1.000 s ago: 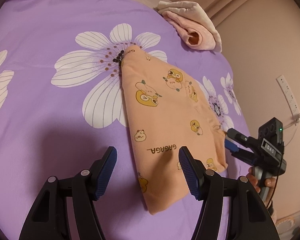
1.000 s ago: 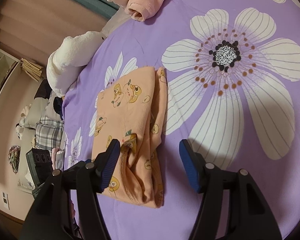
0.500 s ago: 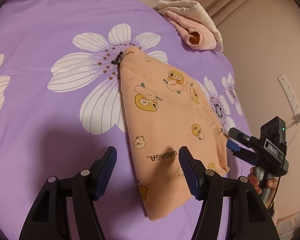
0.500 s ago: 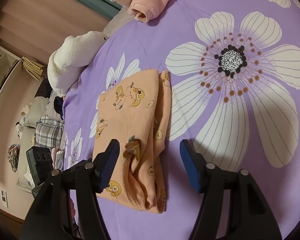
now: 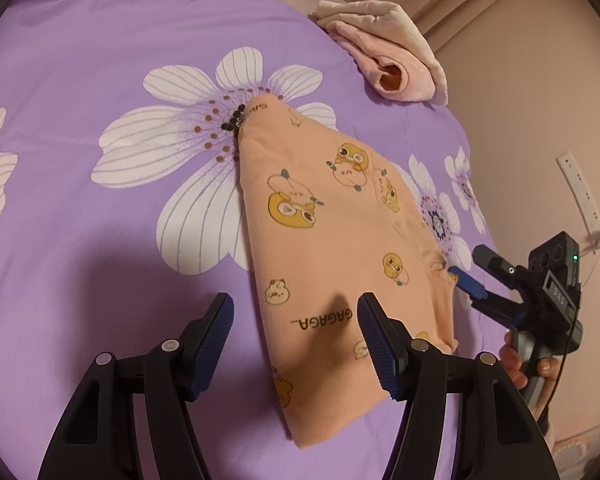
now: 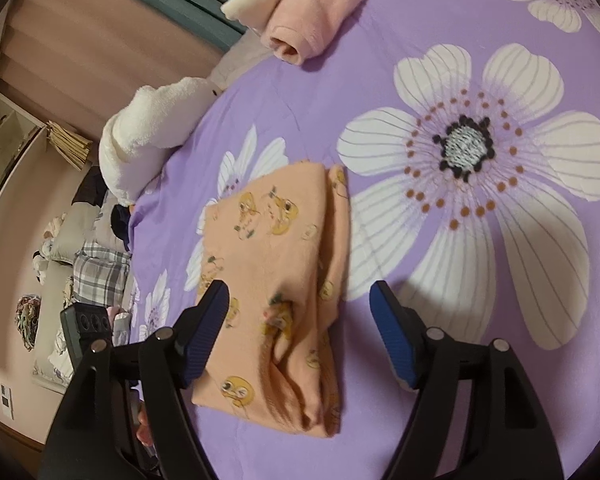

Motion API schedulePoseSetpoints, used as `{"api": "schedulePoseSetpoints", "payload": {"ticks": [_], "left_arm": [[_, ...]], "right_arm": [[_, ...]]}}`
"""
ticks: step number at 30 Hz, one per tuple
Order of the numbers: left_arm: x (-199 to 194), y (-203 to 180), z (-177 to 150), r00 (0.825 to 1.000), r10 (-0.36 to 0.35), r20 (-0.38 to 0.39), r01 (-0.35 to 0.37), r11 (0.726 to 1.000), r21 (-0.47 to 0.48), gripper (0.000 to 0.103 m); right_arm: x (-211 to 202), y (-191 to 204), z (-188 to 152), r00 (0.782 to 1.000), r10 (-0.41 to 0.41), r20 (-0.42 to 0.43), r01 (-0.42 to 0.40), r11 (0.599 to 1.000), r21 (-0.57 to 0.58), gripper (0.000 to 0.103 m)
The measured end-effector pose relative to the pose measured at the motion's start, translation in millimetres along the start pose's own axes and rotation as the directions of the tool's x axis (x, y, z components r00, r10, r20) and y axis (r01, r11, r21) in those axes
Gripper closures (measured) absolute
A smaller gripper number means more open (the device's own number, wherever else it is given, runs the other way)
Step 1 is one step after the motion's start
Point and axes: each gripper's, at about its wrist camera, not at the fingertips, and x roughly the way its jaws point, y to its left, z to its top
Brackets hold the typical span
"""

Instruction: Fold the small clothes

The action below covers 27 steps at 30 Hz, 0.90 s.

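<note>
In the right wrist view, the near end of the orange garment (image 6: 276, 280) at the lower centre is smeared by motion, so we cannot read how its layers lie there. At the far left of that frame we see a heap of soft items (image 6: 80, 264) too small and distorted to identify, and the left gripper (image 6: 86, 332) is largely hidden behind the near black finger. In the left wrist view, the hand (image 5: 536, 372) at the lower right is mostly covered by the handle it grasps.
</note>
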Motion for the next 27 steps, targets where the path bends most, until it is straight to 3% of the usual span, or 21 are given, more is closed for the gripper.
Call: {"api": "schedulePoseSetpoints", "payload": {"ticks": [9,14,16,18,20,22,27], "left_arm": [[3,-5,28,0.998,0.011,0.060,-0.012,1.000,0.015,0.041],[11,-8,40,0.996,-0.001,0.084,-0.001,1.000,0.023,0.044],[18,-10,44,0.997,0.001,0.078,-0.004,0.999,0.040,0.051],[28,-10,48,0.997,0.024,0.067,-0.028,0.998,0.055,0.053],[37,-7,50,0.998,0.035,0.053,-0.038,0.998,0.056,0.053],[41,-7,50,0.998,0.042,0.045,-0.045,0.997,0.064,0.053],[40,-8,50,0.997,0.061,0.037,-0.064,0.995,0.077,0.053]], "right_arm": [[18,32,14,0.994,0.098,0.051,-0.095,0.994,-0.058,0.037],[48,37,24,0.993,0.111,0.027,-0.110,0.993,-0.051,0.057],[61,31,30,0.995,0.101,0.014,-0.101,0.995,-0.014,0.060],[74,23,35,0.997,0.075,0.002,-0.075,0.997,0.017,0.063],[86,13,39,1.000,0.022,-0.017,-0.021,0.999,0.048,0.080],[89,3,41,1.000,0.014,-0.018,-0.012,0.997,0.079,0.087],[75,1,41,0.999,0.035,-0.014,-0.034,0.995,0.098,0.081]]}}
